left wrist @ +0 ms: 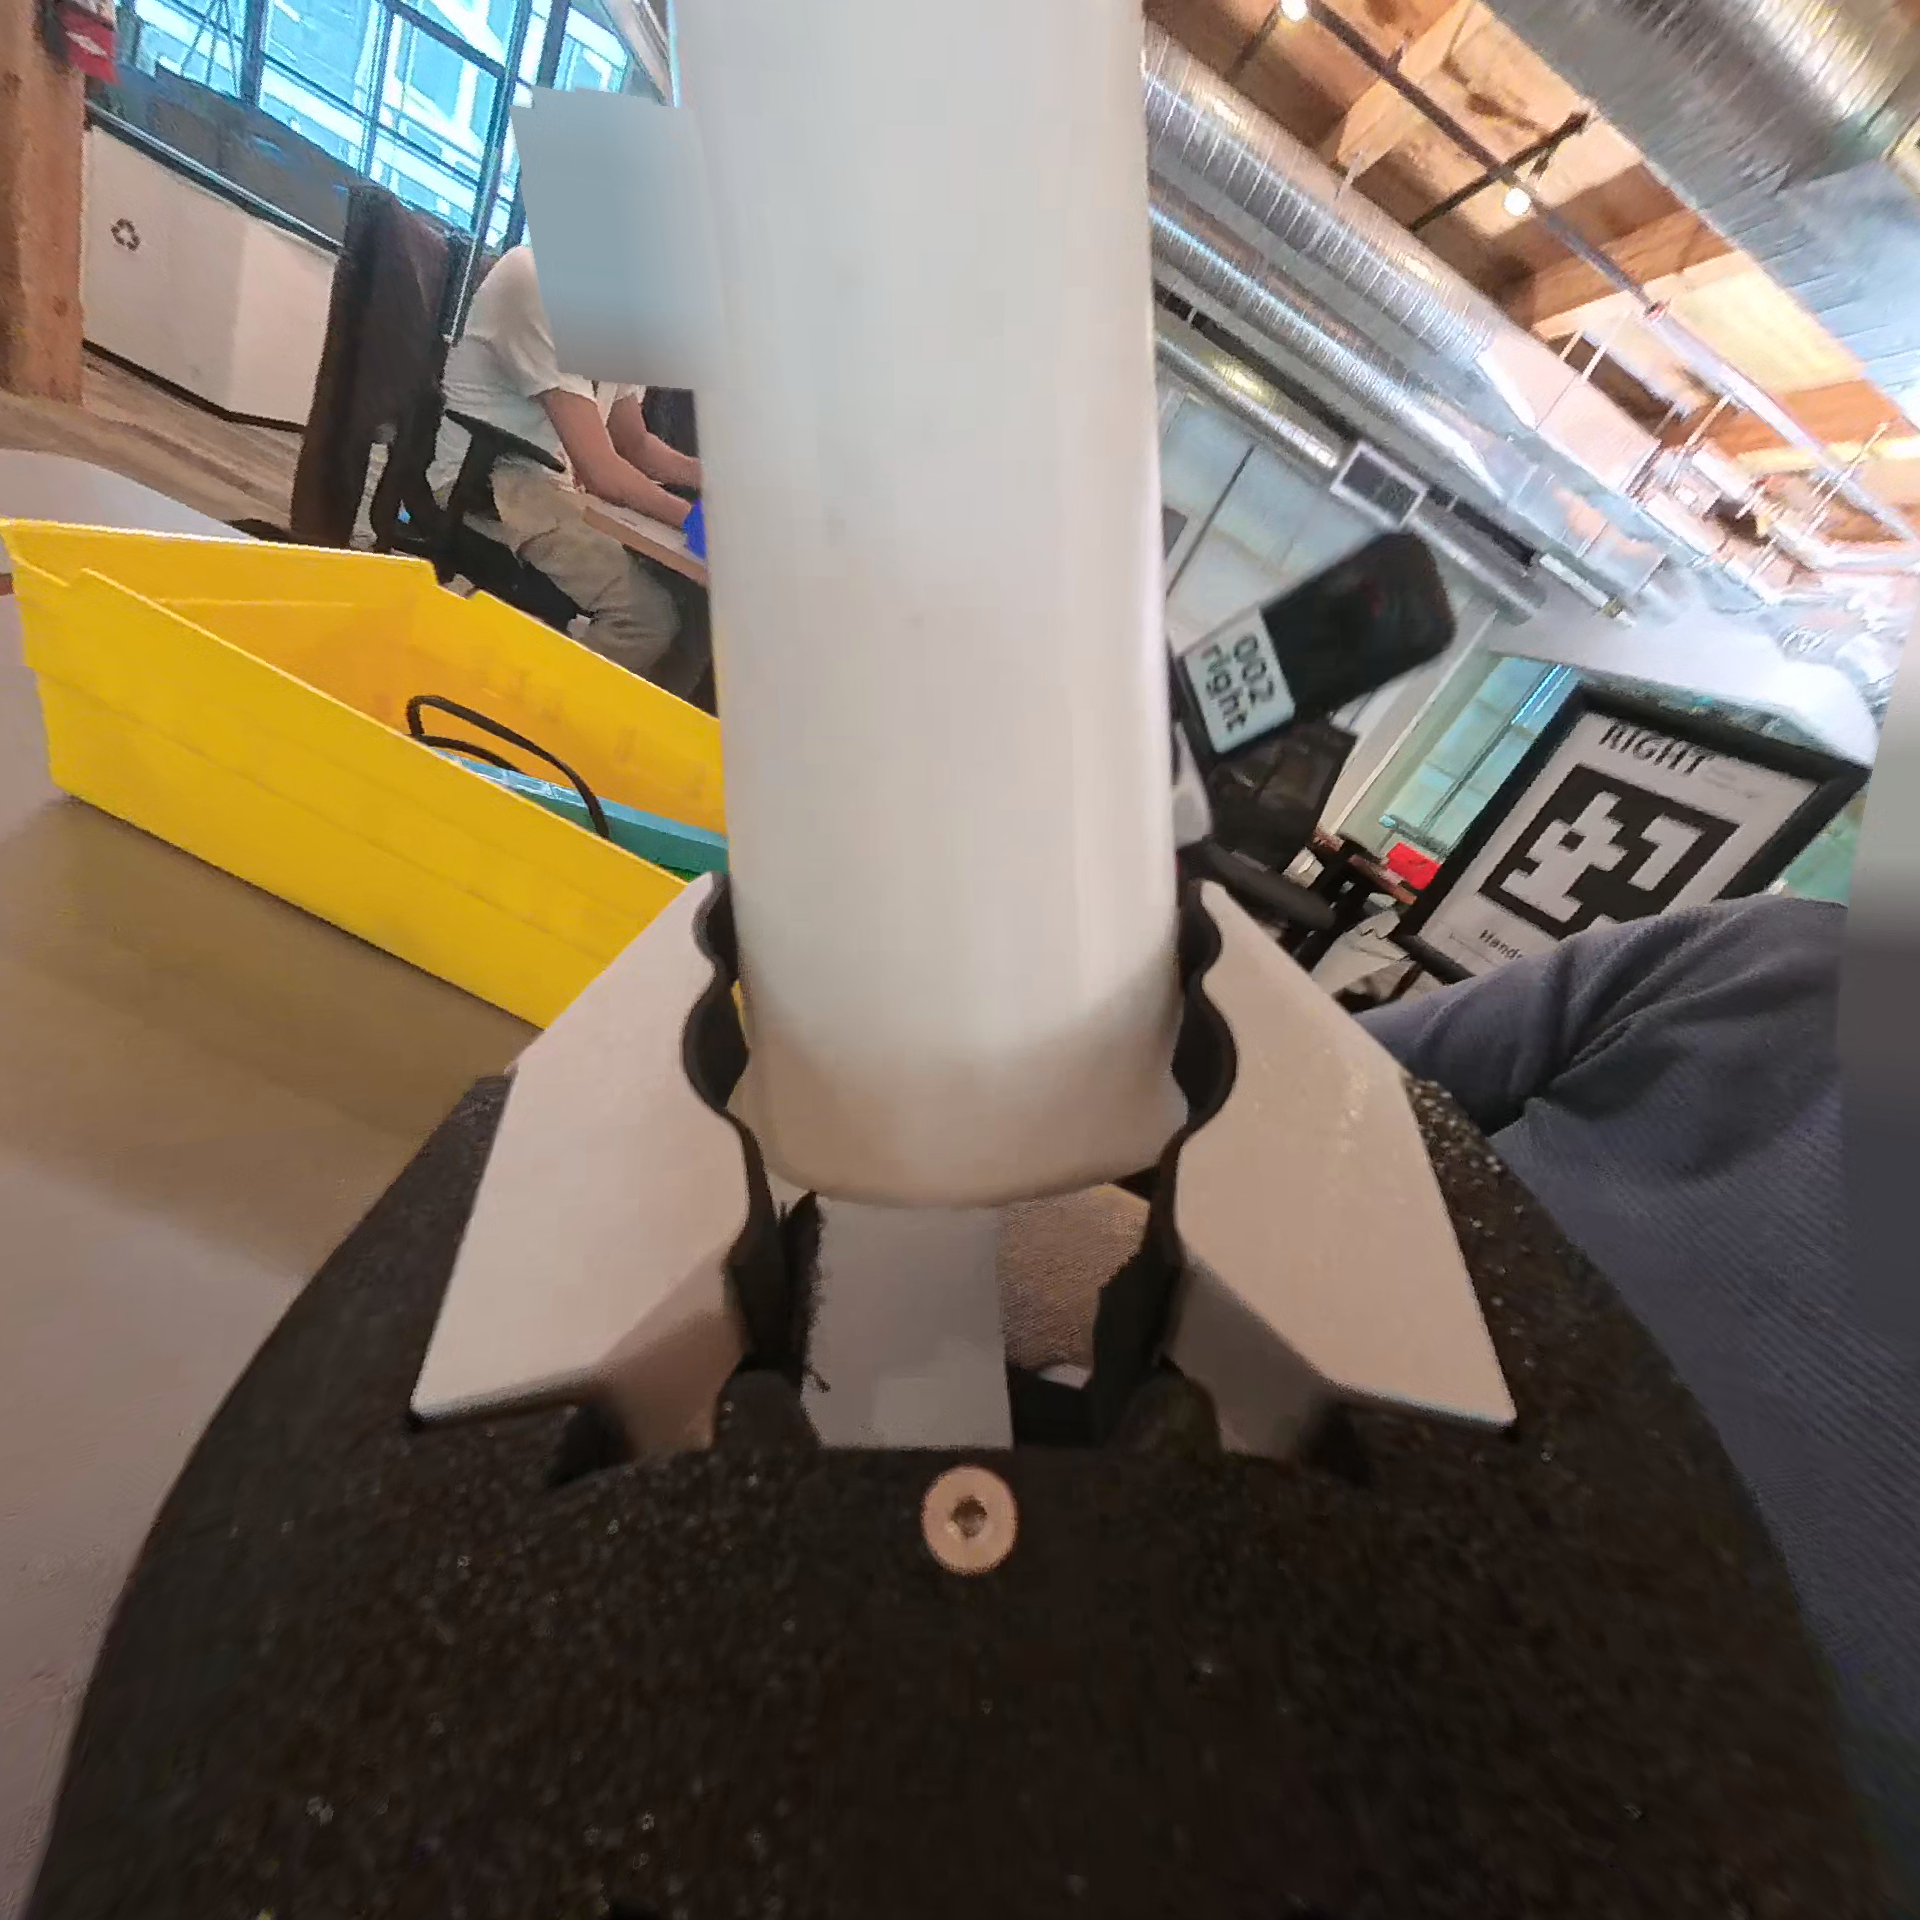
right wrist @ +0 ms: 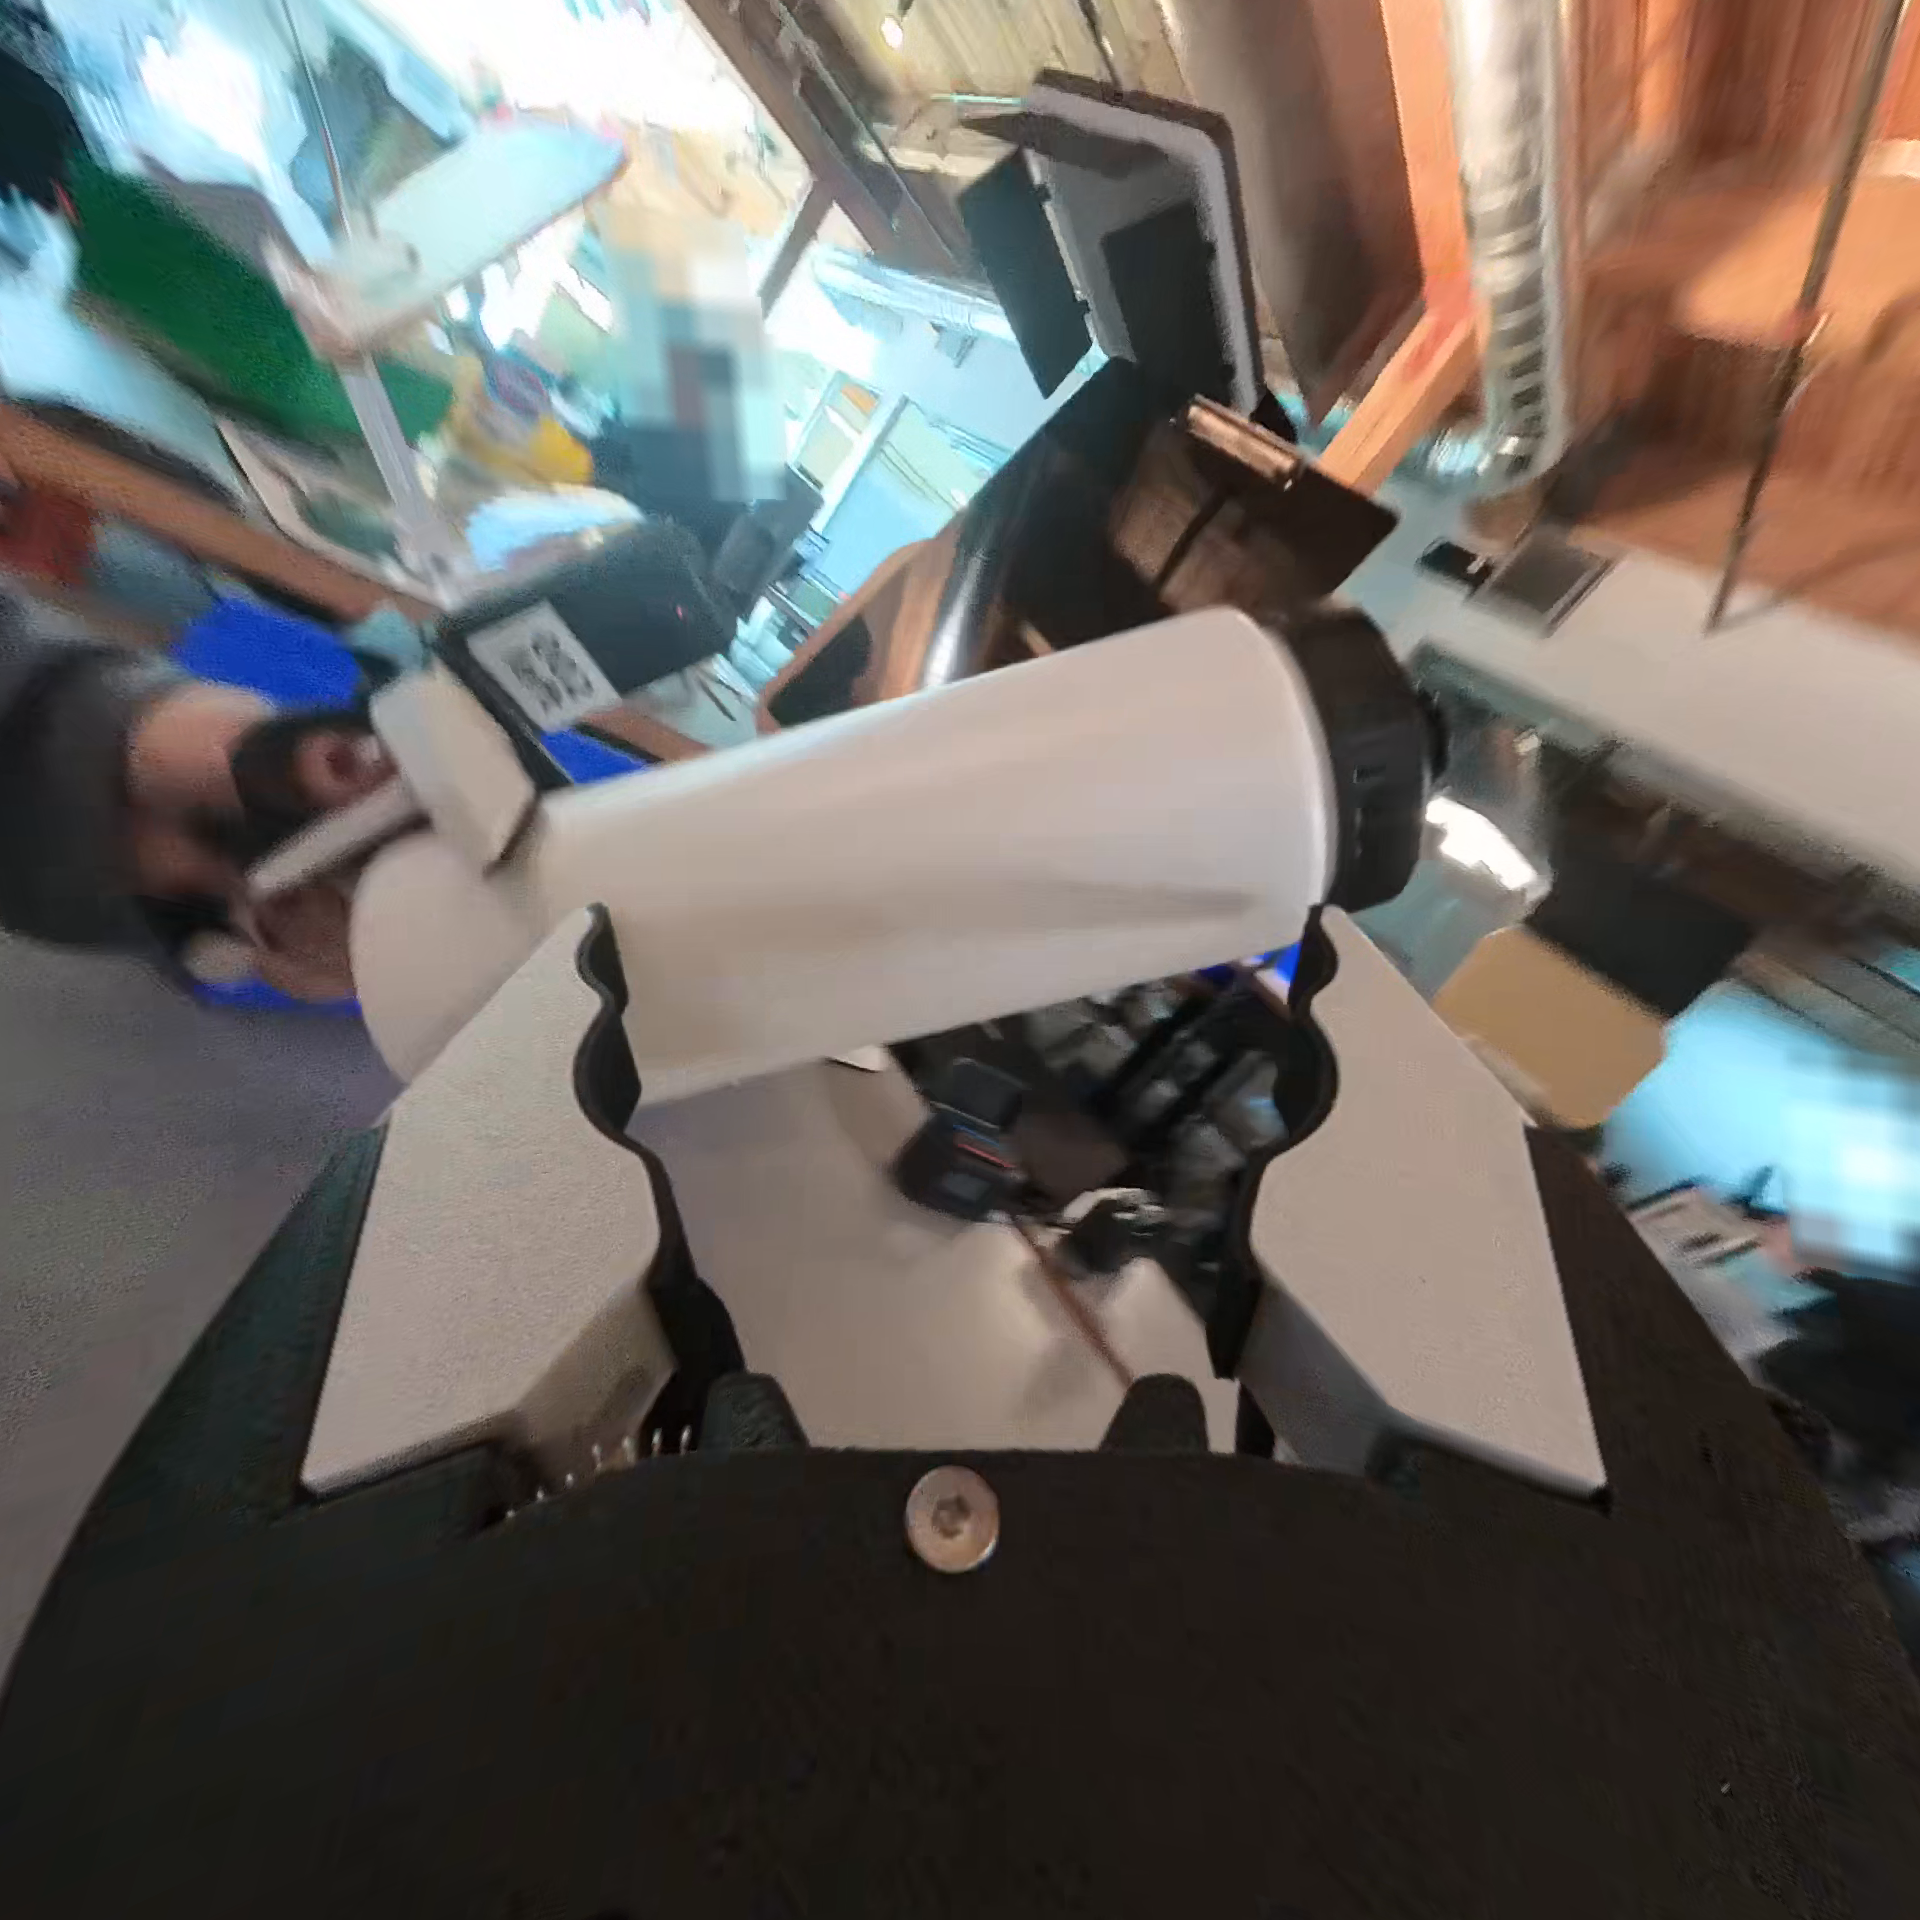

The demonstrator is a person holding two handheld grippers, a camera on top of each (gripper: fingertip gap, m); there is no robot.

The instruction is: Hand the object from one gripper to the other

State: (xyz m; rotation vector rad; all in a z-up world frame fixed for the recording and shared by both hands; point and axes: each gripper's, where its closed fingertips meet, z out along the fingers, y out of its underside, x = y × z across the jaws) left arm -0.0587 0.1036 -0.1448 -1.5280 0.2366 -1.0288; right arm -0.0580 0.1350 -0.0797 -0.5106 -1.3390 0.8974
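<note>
While the left gripper clamps the base of the white bottle, the right gripper comes at it with jaws wide apart

From the right wrist view the bottle lies crosswise just ahead of the spread fingertips, its long axis running from the left gripper at the lower left up to the black cap at the right, so the right one looks ready to close across the body. The hand behind the left gripper is held up in the air, above the table and its yellow bin
</note>
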